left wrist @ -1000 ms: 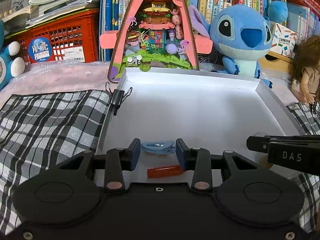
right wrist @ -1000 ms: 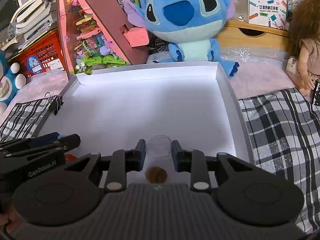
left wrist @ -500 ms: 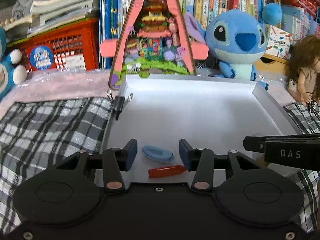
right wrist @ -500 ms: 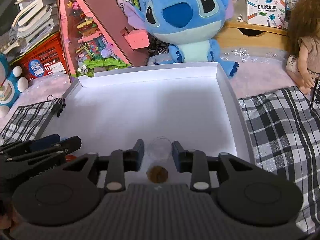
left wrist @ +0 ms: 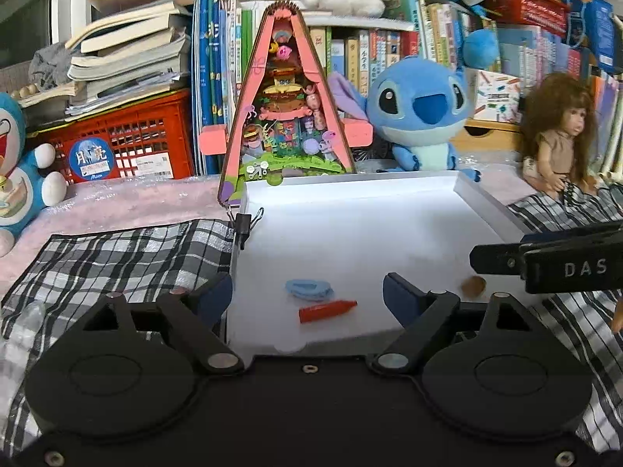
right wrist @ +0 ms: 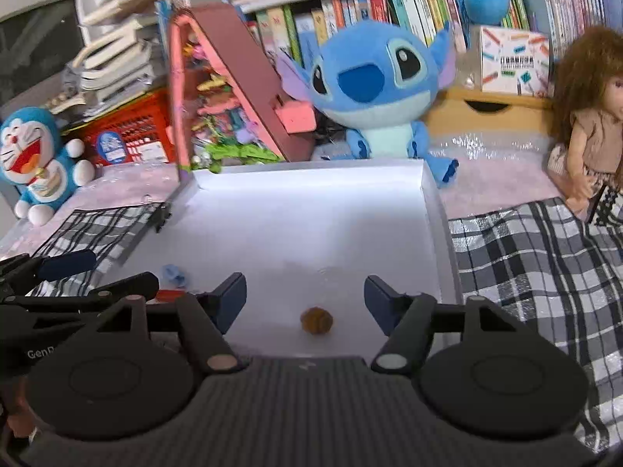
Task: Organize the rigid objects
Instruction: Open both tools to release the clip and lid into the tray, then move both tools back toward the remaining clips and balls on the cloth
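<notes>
**White tray, both grippers empty**

White cardboard tray lies ahead of both tools. The left gripper has just been opening; its jaws stand wide with nothing pressed between them. A blue clip lies on the tray floor between its fingertips, a red crayon just nearer. The right gripper has likewise just spread wide and holds nothing; a brown shell-like piece sits just short of its fingertips.
</notes>
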`<state>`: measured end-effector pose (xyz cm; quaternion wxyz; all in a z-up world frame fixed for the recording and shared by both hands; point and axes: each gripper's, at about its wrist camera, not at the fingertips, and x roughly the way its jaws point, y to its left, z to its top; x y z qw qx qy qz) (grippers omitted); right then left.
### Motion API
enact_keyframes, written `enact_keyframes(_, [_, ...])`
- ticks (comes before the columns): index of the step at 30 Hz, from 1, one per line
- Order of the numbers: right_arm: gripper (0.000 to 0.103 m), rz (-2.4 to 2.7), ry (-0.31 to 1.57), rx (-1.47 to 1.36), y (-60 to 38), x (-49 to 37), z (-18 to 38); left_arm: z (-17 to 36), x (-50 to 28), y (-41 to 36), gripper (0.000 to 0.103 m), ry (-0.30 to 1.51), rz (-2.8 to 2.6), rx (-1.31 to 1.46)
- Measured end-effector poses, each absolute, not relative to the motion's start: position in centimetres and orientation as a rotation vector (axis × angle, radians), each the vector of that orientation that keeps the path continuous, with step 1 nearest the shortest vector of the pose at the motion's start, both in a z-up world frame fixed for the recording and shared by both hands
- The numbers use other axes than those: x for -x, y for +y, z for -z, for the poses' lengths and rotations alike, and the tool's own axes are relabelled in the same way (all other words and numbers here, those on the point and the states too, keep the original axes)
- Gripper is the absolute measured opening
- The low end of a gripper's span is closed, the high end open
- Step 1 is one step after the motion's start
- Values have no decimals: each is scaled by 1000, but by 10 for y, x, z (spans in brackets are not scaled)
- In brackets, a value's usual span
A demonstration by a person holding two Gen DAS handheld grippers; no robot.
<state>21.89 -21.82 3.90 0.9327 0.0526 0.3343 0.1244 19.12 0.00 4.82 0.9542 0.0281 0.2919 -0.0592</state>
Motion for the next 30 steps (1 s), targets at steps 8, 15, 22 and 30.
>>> enact_keyframes(8, [84,-292,621,-35,-221,-175,-47,-44,-151,12,85,610,143,-34])
enact_keyframes(15, [86,-310,576,7,-225,-138,-47,-36,-121,25,85,615,140,13])
enact_keyframes(22, [87,-317,534,14,-230,-105,-42,-26,-92,29,85,627,159,30])
enact_keyframes(30, [88,-329,508,67,-229,-68,-28,-14,-62,28,85,614,188,-10])
